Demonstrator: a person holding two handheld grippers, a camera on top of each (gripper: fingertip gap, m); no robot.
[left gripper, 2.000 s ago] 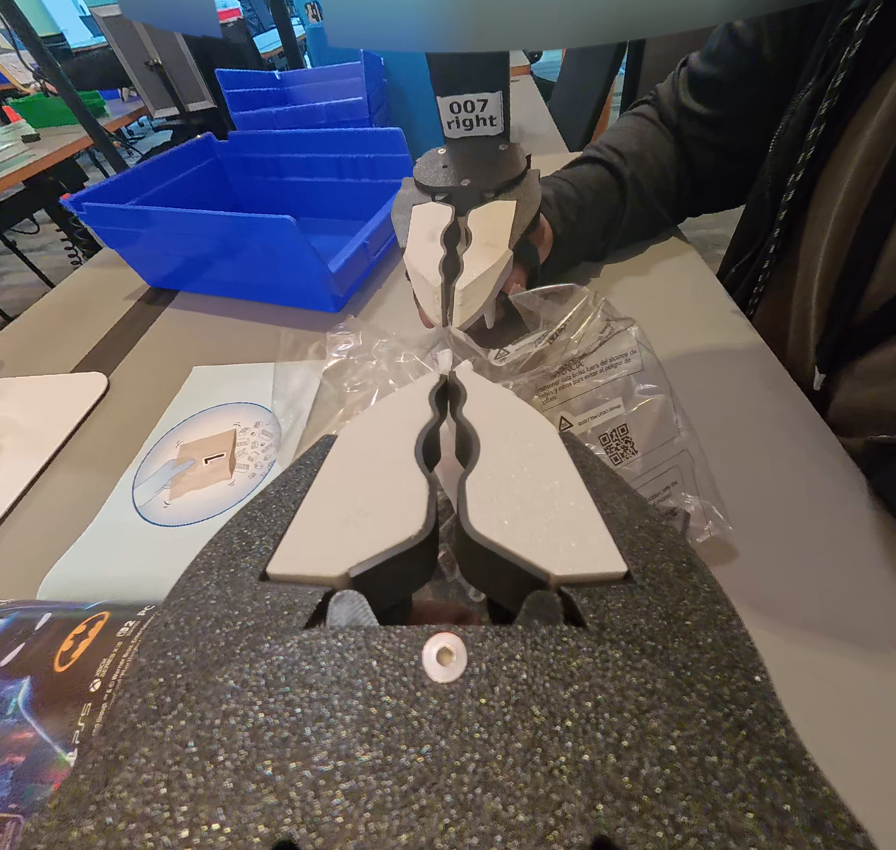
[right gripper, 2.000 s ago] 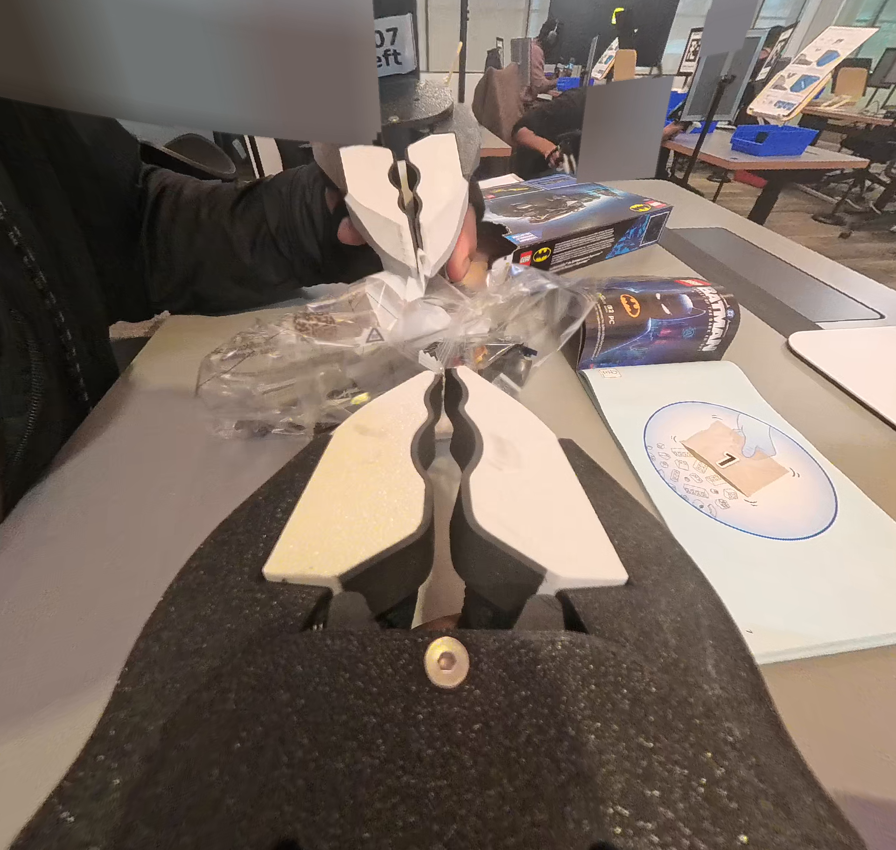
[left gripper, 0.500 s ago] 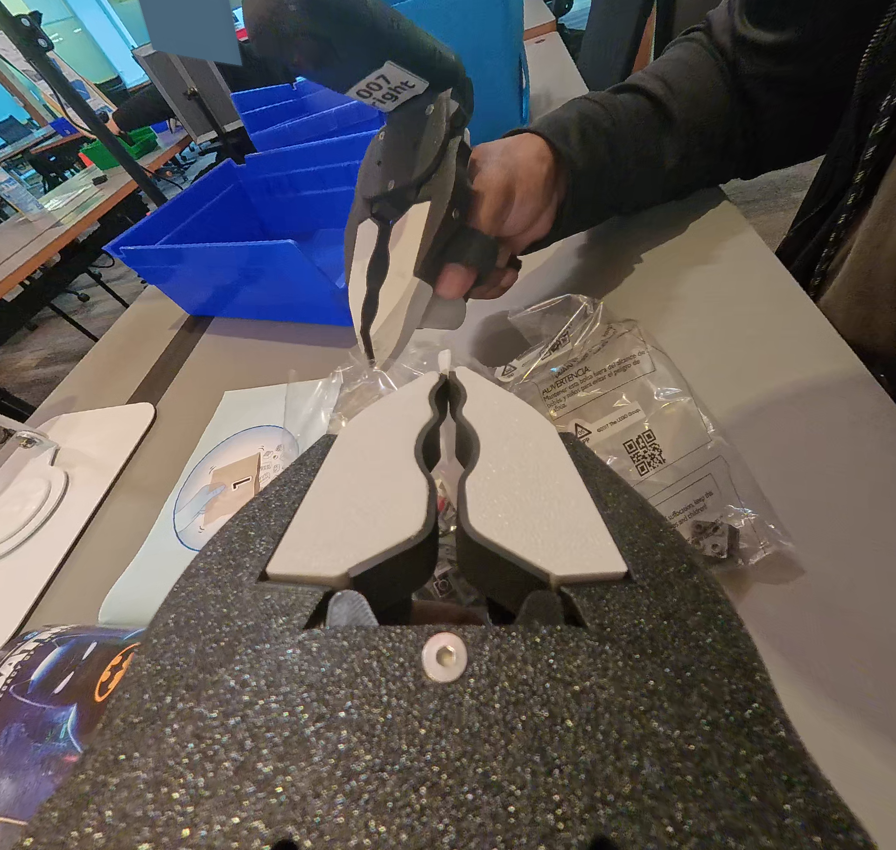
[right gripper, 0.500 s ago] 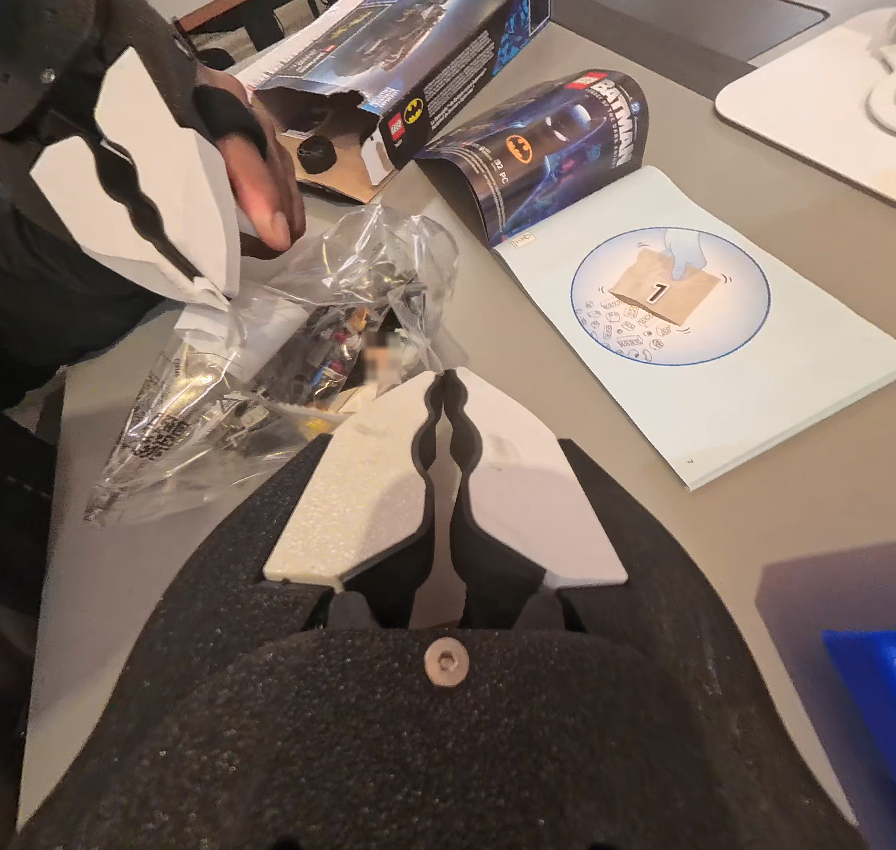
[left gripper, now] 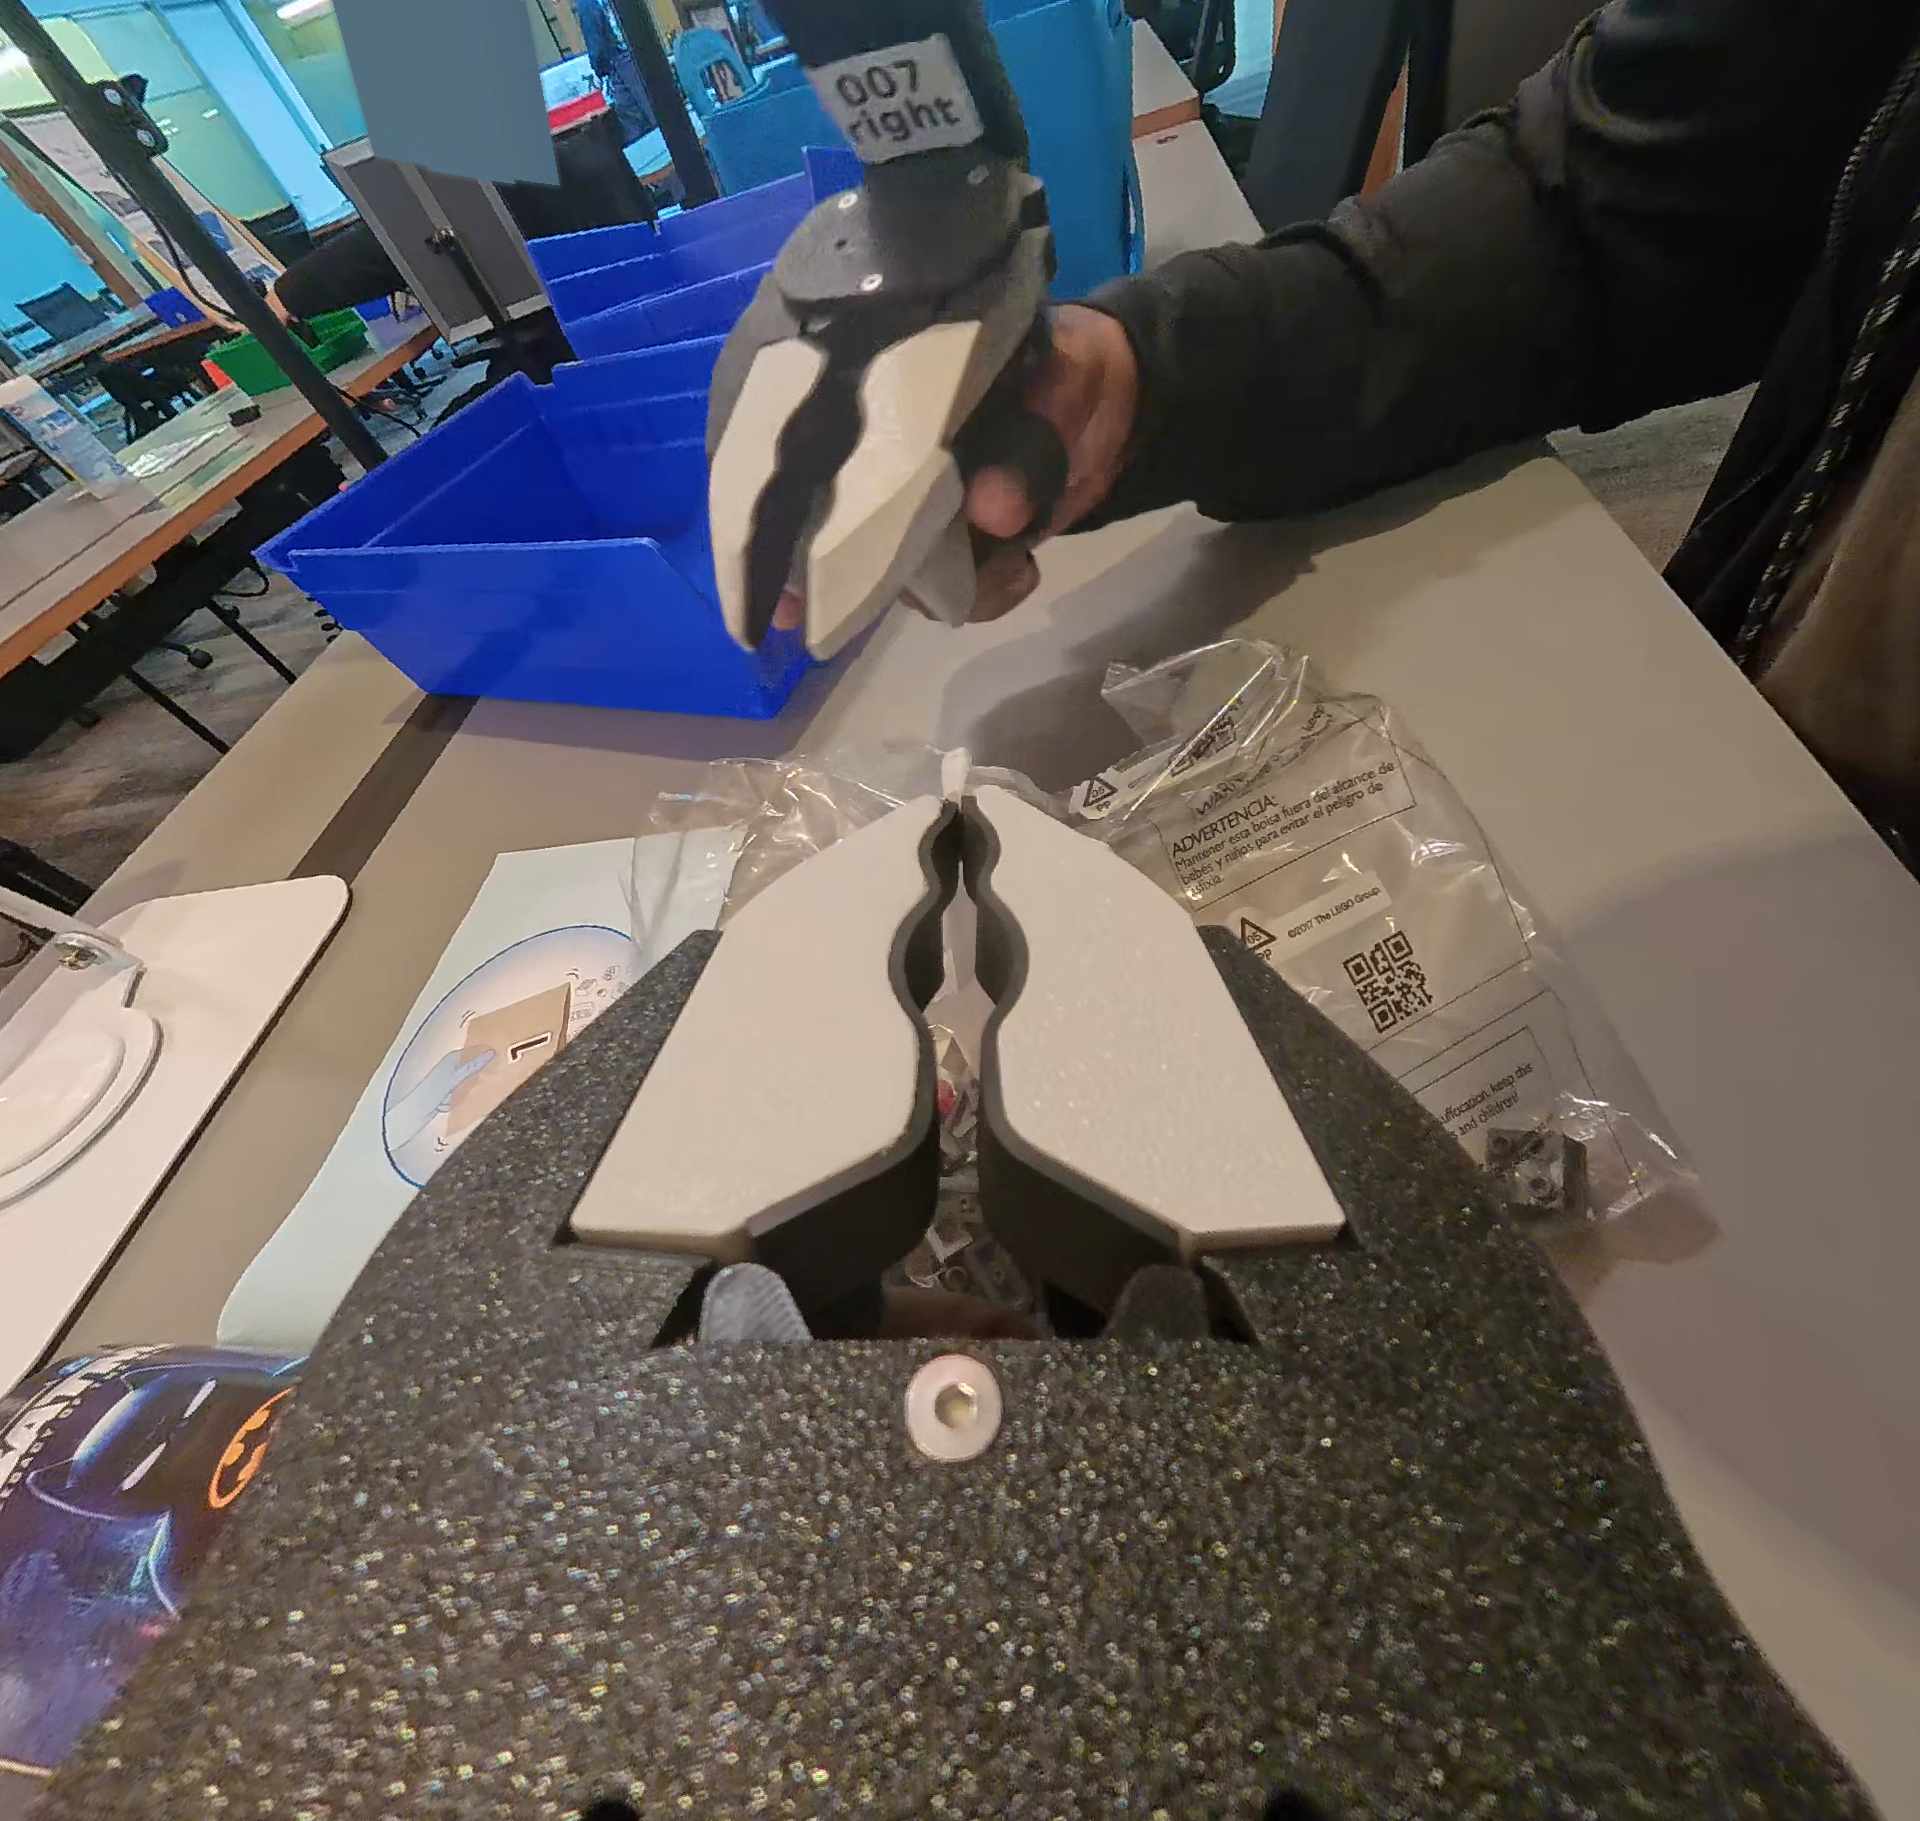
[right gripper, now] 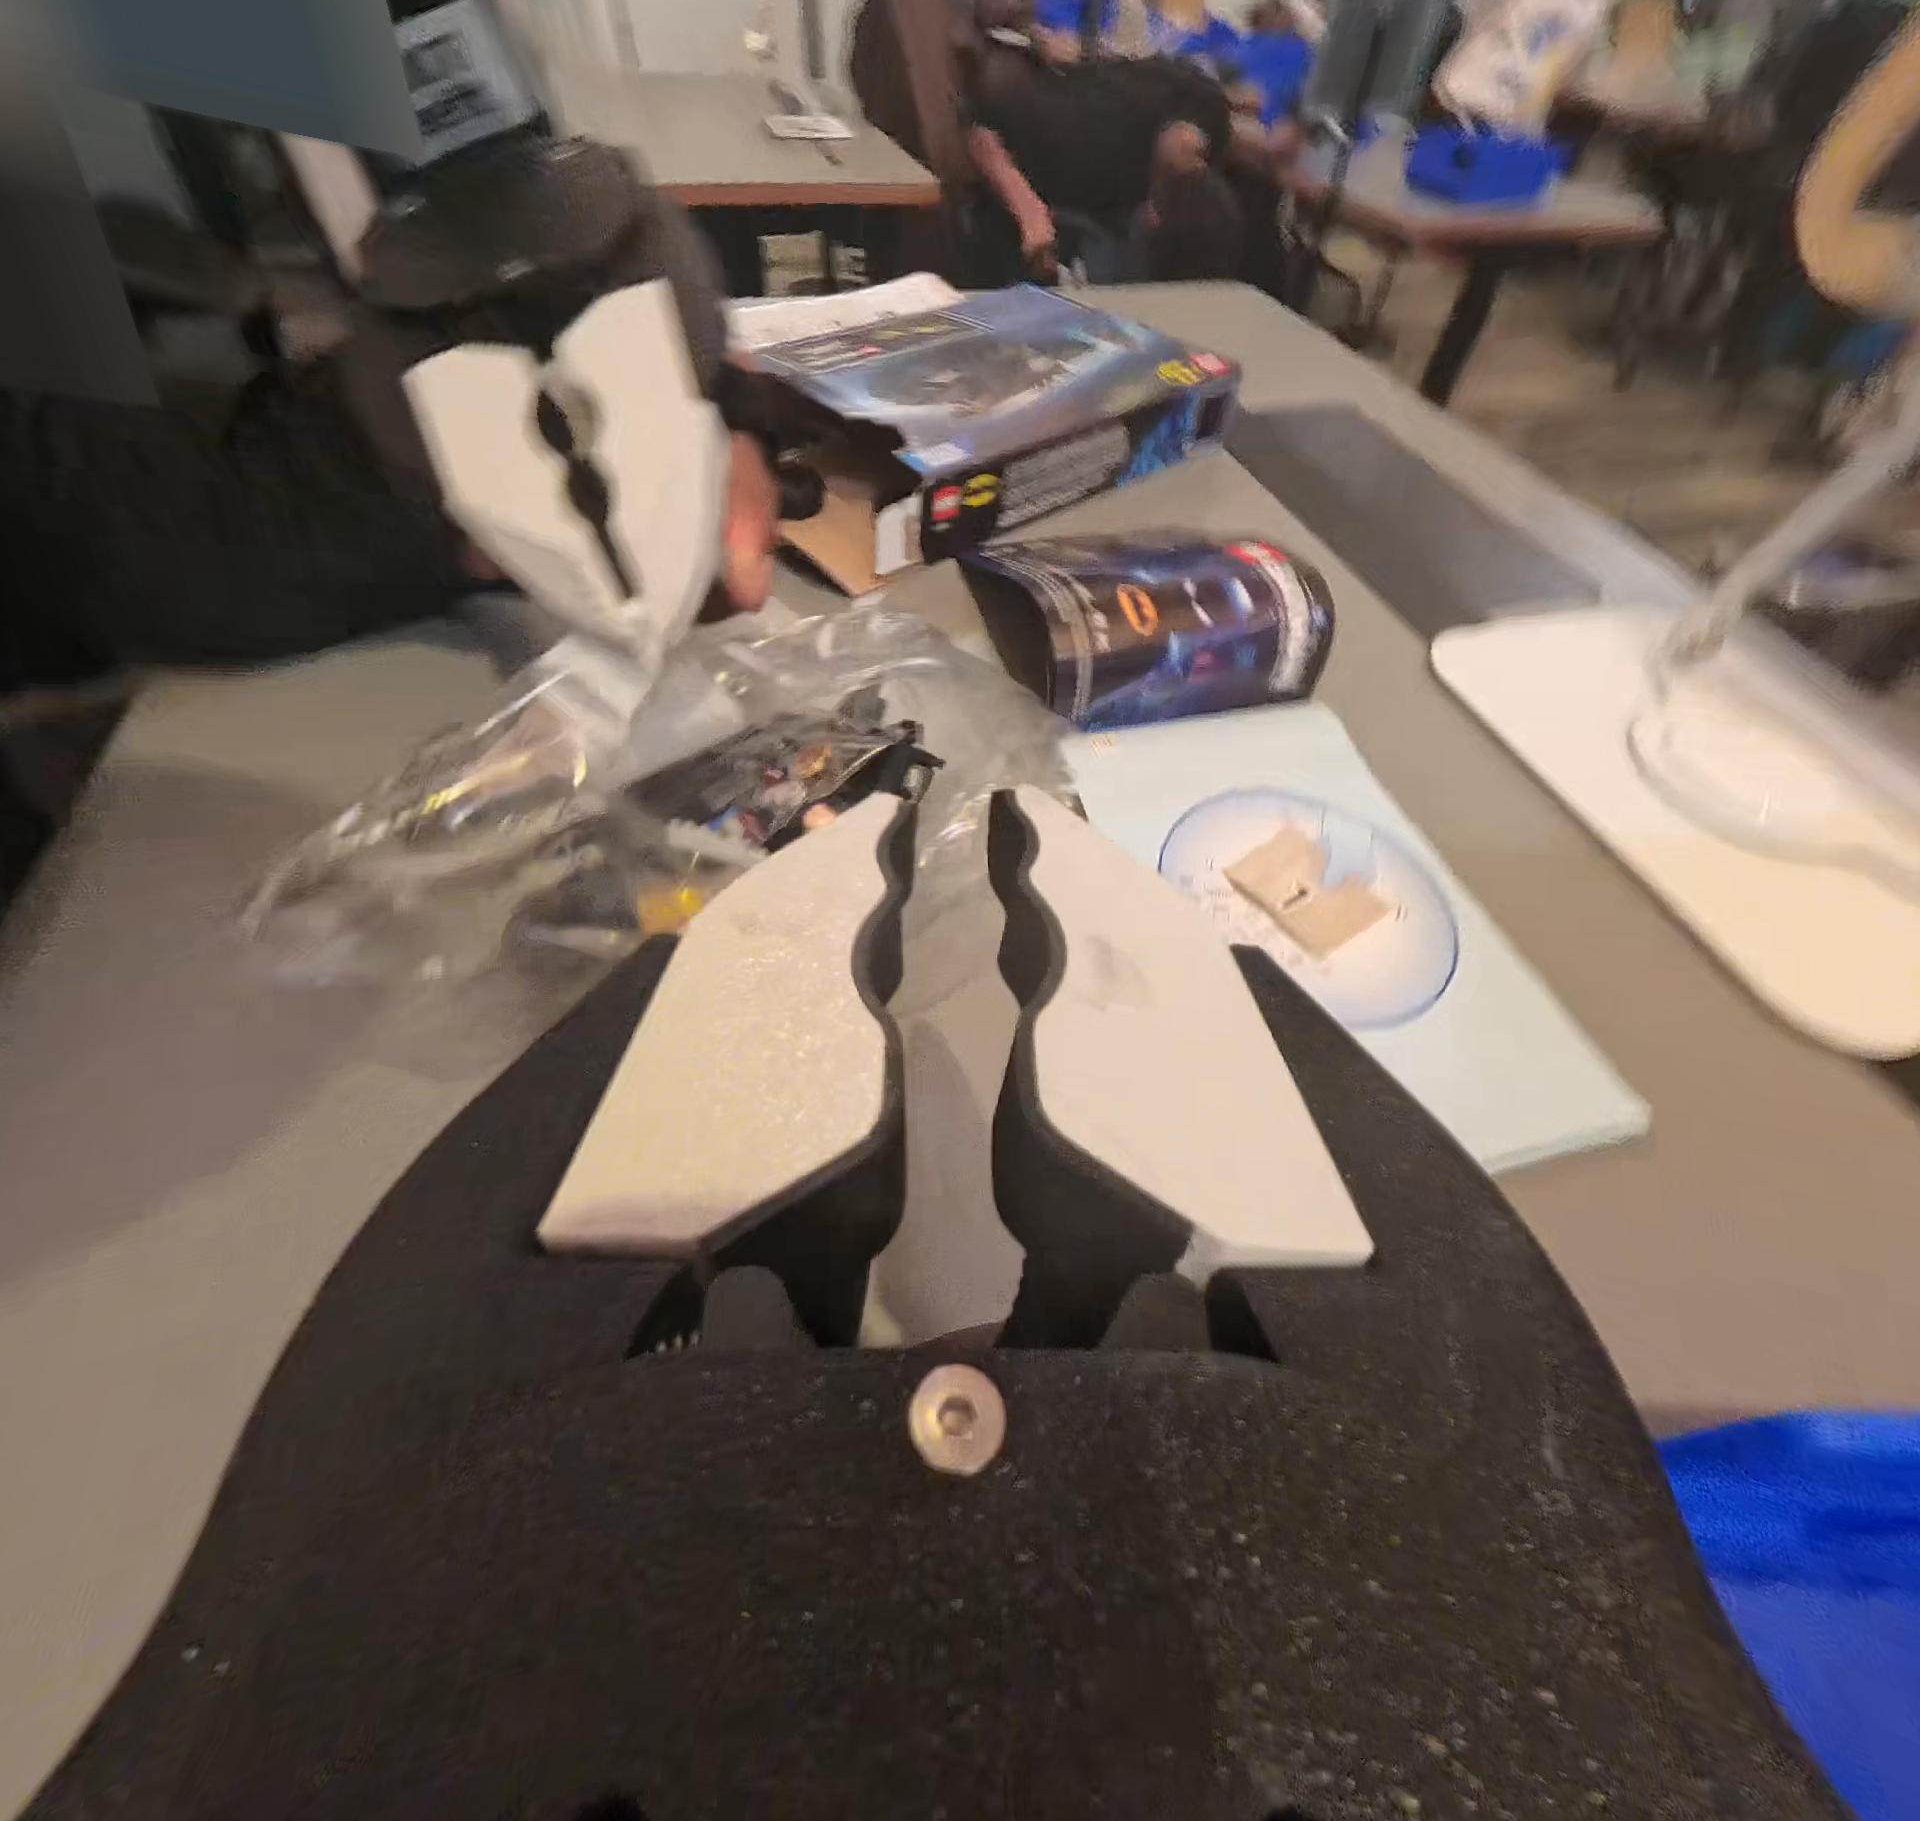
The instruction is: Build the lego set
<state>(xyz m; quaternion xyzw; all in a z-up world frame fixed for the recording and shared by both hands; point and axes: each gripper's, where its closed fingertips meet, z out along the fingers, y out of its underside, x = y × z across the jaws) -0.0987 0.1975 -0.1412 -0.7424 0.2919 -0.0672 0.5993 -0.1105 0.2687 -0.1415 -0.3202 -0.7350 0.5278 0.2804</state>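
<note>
Printed tag [left gripper: 902,104] on the right hand-held gripper [left gripper: 784,628] at 12 o'clock. Warning print plus QR code [left gripper: 1387,982] on the clear bag [left gripper: 1455,836], 2 o'clock.

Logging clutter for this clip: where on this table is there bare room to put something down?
Bare table lies right of the clear plastic bag, toward the sleeve, and in a strip between the blue bin and the bag. The middle is crowded: bag, open booklet, curled leaflet, box.
</note>
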